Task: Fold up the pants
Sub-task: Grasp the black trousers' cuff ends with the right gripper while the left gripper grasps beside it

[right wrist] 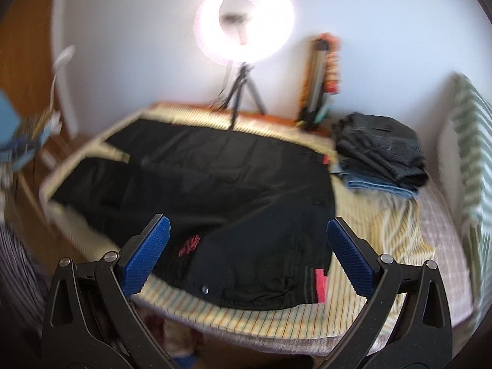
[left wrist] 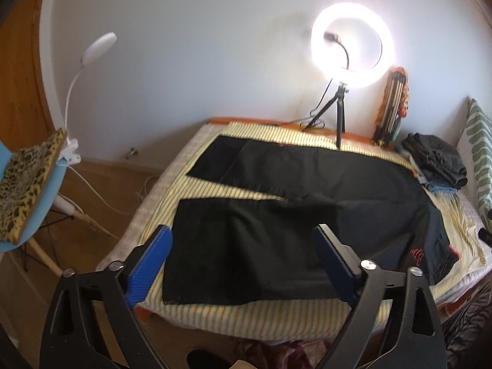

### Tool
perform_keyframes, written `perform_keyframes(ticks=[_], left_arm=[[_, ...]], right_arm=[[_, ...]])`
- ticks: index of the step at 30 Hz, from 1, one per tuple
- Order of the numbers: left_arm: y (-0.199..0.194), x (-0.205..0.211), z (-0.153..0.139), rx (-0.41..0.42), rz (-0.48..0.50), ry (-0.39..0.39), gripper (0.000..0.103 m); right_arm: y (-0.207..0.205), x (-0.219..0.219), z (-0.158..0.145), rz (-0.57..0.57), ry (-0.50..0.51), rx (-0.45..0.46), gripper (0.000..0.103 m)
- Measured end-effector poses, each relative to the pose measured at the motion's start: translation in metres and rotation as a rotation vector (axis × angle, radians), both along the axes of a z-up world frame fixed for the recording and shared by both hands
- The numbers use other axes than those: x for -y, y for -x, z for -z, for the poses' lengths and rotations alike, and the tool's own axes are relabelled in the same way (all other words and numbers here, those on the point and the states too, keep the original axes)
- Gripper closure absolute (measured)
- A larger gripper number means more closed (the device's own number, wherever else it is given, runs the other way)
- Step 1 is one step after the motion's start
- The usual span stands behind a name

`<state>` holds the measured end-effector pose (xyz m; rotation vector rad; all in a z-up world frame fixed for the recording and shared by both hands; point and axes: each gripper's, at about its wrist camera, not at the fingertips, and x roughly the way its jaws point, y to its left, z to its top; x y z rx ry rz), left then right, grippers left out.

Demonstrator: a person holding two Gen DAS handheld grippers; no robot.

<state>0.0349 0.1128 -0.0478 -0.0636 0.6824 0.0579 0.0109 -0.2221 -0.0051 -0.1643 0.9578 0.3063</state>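
Black pants (left wrist: 276,215) lie spread flat on a striped cloth on the bed, legs pointing left, waist to the right with a red label. My left gripper (left wrist: 243,246) is open and empty, hovering above the near leg's hem end. In the right wrist view the pants (right wrist: 215,184) fill the middle, waistband with button and red tag nearest. My right gripper (right wrist: 249,240) is open and empty, above the near waist area.
A lit ring light (left wrist: 352,46) on a tripod stands at the bed's far edge. A stack of folded clothes (right wrist: 381,156) sits at the far right. A striped pillow (right wrist: 473,160) lies right. A blue chair (left wrist: 27,184) with a clip lamp stands left.
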Motion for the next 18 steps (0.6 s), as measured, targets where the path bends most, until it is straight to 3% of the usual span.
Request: perform_keyframes(ticks=[9, 11, 18], left_arm=[[-0.005, -0.011, 0.028, -0.100, 0.040, -0.026, 0.039], [-0.005, -0.013, 0.036, -0.131, 0.051, -0.030, 0.049], [-0.001, -0.016, 0.060, -0.214, 0.077, -0.034, 0.053]], right_arm=[[0.009, -0.047, 0.041, -0.192, 0.019, -0.112, 0.001], [0.011, -0.057, 0.051, -0.237, 0.035, -0.138, 0.006], [0.021, -0.079, 0.087, -0.345, 0.094, -0.208, 0.021]])
